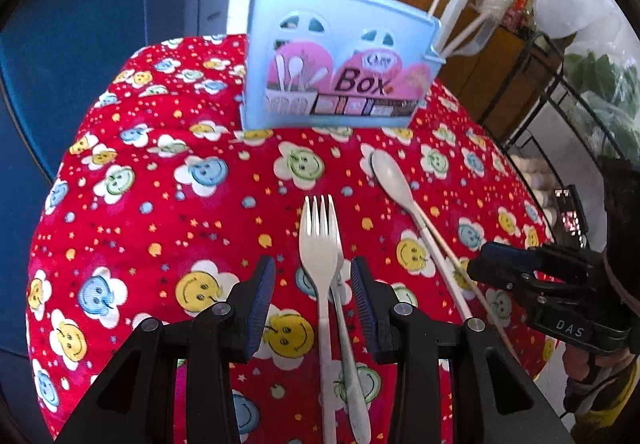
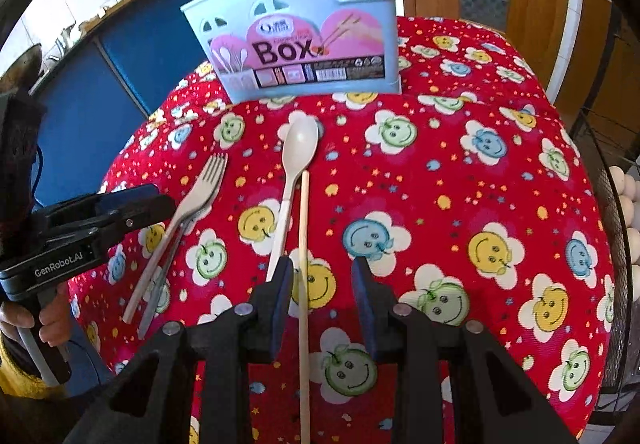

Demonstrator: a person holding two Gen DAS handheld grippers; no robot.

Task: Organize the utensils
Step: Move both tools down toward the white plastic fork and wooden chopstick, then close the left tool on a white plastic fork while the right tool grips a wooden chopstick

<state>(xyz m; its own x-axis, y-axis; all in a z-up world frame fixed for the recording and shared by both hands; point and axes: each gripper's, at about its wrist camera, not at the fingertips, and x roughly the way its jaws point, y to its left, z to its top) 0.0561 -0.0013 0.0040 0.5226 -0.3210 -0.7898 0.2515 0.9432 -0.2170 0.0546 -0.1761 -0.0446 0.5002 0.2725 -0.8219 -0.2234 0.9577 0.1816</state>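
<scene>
A round worktop covered in a red cloth (image 1: 168,179) printed with smiling flower faces fills both wrist views. At its far edge stands a pale blue plastic utensil holder (image 1: 340,55) with a pink label reading "Box", upright; a few white sticks and metal handles rise out of its compartments.

Four loose utensils lie on the cloth in front of the holder. A white plastic fork (image 1: 320,256) lies with its tines pointing toward the holder, and a grey metal utensil (image 1: 352,364) lies partly under it, their handles crossing. To the right of these lies a white plastic spoon (image 1: 390,175), bowl toward the holder, with a thin pale wooden chopstick (image 2: 305,284) close alongside its handle.

The left gripper (image 1: 313,284), black with blue ribbed pads, hangs over the fork with its jaws released; the fork's neck and the metal utensil sit between the pads, which touch neither. The right gripper (image 2: 322,296), of the same build, is also released, its jaws standing to either side of the chopstick without pressing it; the spoon's handle passes just by its left pad.

Each gripper appears at the edge of the other's view, held by a person's hand (image 2: 24,320) with a yellow sleeve below it. Blue cabinets and a wooden door stand behind the worktop.
</scene>
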